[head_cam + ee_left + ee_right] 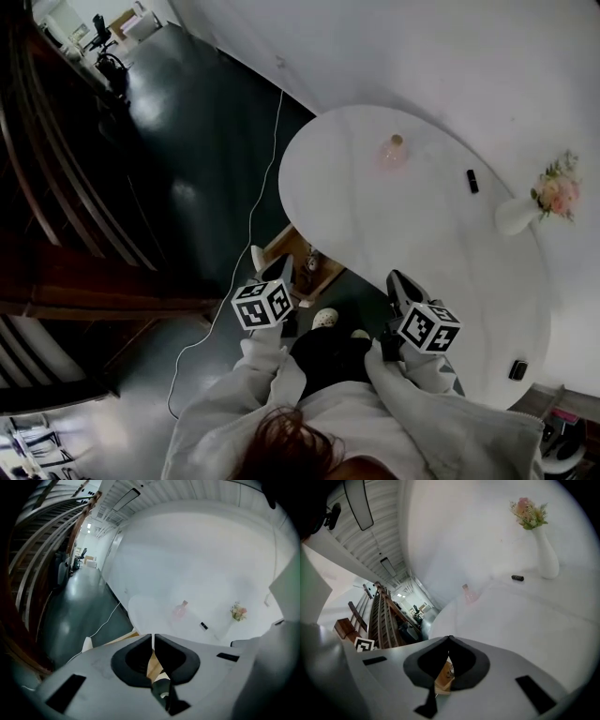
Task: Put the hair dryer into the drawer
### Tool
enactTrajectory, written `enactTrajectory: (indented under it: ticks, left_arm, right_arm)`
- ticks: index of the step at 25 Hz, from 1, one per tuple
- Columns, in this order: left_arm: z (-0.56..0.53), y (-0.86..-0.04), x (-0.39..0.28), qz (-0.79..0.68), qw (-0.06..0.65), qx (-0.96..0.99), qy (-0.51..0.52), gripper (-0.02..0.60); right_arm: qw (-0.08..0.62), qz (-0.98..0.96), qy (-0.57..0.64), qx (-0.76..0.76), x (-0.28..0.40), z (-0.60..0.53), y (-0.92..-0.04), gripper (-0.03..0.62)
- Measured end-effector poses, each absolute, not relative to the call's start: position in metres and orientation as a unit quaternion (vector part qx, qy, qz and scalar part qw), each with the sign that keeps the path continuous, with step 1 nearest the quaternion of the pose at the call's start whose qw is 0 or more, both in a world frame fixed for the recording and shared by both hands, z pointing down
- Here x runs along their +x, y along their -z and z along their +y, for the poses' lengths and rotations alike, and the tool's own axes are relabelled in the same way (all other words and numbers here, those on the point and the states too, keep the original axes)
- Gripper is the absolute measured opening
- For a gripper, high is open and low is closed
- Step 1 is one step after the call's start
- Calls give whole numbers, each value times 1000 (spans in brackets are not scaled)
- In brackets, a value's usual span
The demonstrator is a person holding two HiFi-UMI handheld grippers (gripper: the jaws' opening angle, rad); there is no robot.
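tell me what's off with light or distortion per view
Head view: the white table is washed out, the dark floor carries glare patches. Left gripper view: fisheye bending, black corners. Right gripper view: same bending, yet the vase is sharp.

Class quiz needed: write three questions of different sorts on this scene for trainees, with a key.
1. True or false: the left claw and the right claw are both shut, gripping nothing.
2. What holds the flowers? A: a white vase. B: a glass jar. C: a black mug.
3. Which stands nearer the vase: the pink bottle or the small black object?
Key: 1 true; 2 A; 3 the small black object.
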State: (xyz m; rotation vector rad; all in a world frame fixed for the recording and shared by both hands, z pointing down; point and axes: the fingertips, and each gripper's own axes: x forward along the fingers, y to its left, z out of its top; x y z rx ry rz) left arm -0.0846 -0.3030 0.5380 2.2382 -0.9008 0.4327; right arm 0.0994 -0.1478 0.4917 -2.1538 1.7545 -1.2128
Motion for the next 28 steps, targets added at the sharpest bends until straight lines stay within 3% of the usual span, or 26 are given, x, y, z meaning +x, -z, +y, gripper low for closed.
enactTrajectory:
  ticks: [18,23,28]
  left_arm:
    - [-276,-392,-21,-263,119,956,-61,29]
    - [-259,-378,0,-213,88,972,-45,29]
    - [-250,-389,12,-198,112,972,-59,28]
  right_arm:
    - [40,616,212,-757,149,-167,-389,49]
    - [21,609,182,-772,154,-156,-382,49]
    - [14,599,187,-778,155,-142,-389,49]
